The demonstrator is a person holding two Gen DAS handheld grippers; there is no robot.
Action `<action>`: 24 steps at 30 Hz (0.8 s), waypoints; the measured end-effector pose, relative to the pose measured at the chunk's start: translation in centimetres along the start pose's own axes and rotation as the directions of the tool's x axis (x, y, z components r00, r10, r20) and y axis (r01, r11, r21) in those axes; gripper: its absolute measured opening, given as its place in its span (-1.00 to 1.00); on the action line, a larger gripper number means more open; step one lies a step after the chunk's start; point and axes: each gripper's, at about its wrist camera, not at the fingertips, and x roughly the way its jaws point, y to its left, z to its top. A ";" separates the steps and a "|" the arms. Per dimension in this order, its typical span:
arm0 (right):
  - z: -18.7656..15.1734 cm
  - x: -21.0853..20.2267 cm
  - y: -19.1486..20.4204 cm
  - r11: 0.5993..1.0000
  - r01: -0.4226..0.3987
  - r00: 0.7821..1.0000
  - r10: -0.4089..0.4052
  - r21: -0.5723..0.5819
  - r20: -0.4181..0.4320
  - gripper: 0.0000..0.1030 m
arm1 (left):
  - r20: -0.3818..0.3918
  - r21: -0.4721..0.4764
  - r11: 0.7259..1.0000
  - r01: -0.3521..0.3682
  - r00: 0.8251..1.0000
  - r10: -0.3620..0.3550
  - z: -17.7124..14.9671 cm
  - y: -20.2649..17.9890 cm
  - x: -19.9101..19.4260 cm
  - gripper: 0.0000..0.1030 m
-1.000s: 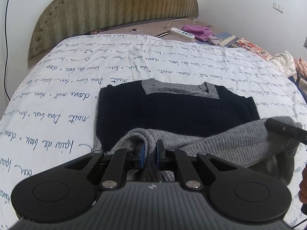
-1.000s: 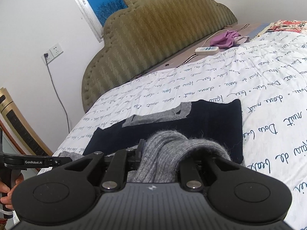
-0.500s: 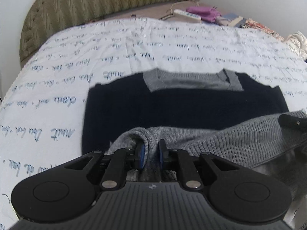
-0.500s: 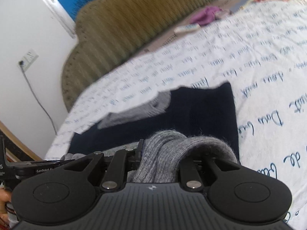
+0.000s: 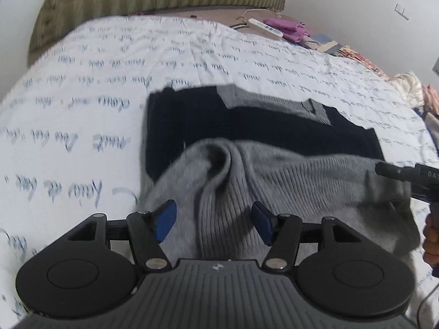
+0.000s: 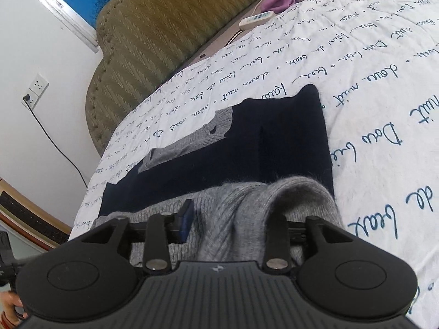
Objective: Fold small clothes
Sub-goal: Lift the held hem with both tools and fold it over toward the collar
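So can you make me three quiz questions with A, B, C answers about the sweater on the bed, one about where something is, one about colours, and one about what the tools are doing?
1. Where does the grey hem lie?
A. Over the sweater's dark body
B. On the headboard
C. On the floor

2. What colour is the sweater's body?
A. Red
B. Dark navy
C. Yellow

3. How does the left tool stand?
A. Clamped tight on the knit
B. Out of sight
C. Jaws apart, fabric loose between them

Answers:
1 A: the grey ribbed band is folded up onto the dark body on the bedspread.
2 B: the body looks navy, almost black, with a grey collar.
3 C: its blue pads stand clear of the grey fold; the jaws have just been opening, as have the right tool's.
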 end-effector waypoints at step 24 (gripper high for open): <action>2.9 -2.6 1.4 0.989 -0.140 0.990 0.141 -0.046 0.027 -0.71 | 0.191 -0.041 0.999 -0.007 0.982 0.015 3.1 -2.2 -5.0 -0.85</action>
